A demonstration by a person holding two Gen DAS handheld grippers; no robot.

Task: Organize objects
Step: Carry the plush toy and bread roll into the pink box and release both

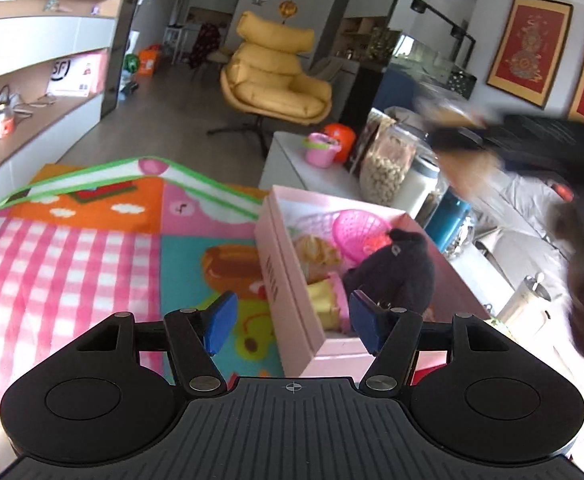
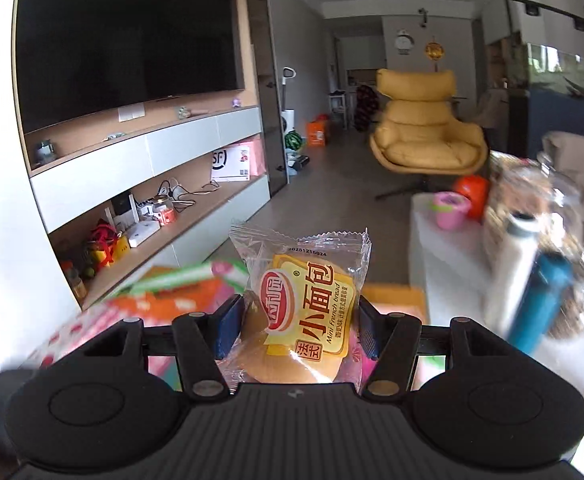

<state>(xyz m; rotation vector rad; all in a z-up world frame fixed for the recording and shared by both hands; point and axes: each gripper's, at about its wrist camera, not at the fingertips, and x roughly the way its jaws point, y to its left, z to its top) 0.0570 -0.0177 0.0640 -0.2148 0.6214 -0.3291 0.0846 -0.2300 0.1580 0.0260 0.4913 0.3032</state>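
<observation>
A pink box (image 1: 288, 304) stands on a colourful mat (image 1: 72, 248). It holds a black plush toy (image 1: 399, 268), a pink plastic basket (image 1: 357, 226), wrapped bread (image 1: 317, 254) and a yellow item (image 1: 323, 300). My left gripper (image 1: 292, 322) is open and empty, low over the box's near left wall. My right gripper (image 2: 297, 326) is shut on a wrapped mini French bread packet (image 2: 307, 308) and holds it up above the mat (image 2: 164, 288). In the left wrist view the right arm is a dark blur (image 1: 531, 152) at the upper right.
A white table (image 1: 292, 160) to the right carries a pink cup (image 1: 321, 150), an orange object (image 1: 339, 136), a glass jar of round snacks (image 1: 387, 164) and a teal bottle (image 1: 447, 216). A yellow armchair (image 1: 276, 76) stands behind. Shelves and a TV (image 2: 124, 40) line the left wall.
</observation>
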